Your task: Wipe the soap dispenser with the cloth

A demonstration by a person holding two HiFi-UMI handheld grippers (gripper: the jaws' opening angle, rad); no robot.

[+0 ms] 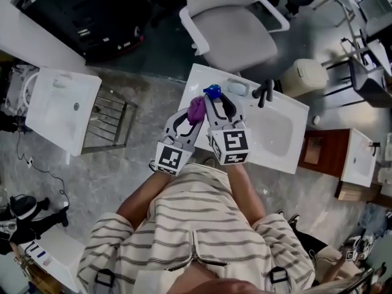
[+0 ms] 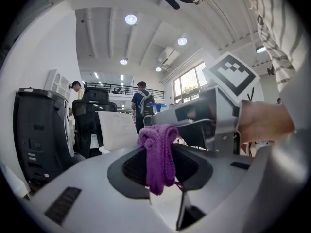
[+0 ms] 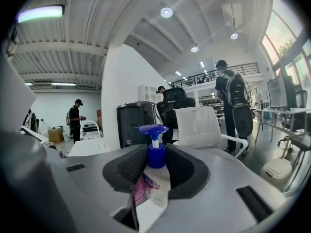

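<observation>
1. Grip, right claw (image 3: 156, 171): jaws are part-closed onto the soap dispenser (image 3: 154, 183). The bottle stands upright between them, with the blue pump (image 3: 152, 129) clear above the tips. Judged: held steady so its sides are offered for wiping.
2. Left claw (image 2: 160, 169): jaws are closed on the purple cloth (image 2: 158, 149), which is bunched above the tips with a tail hanging below. The cloth sits just beside the right claw's tips, near the pump; contact not confirmable.
3. Dispenser: pale bottle, pink-and-blue label, blue collar.

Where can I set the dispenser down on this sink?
Bare: the sink bowl, right of the right gripper and in front of the faucet; also the back left rim. Crowded: the left side, under the left gripper, cloth and dispenser.
</observation>
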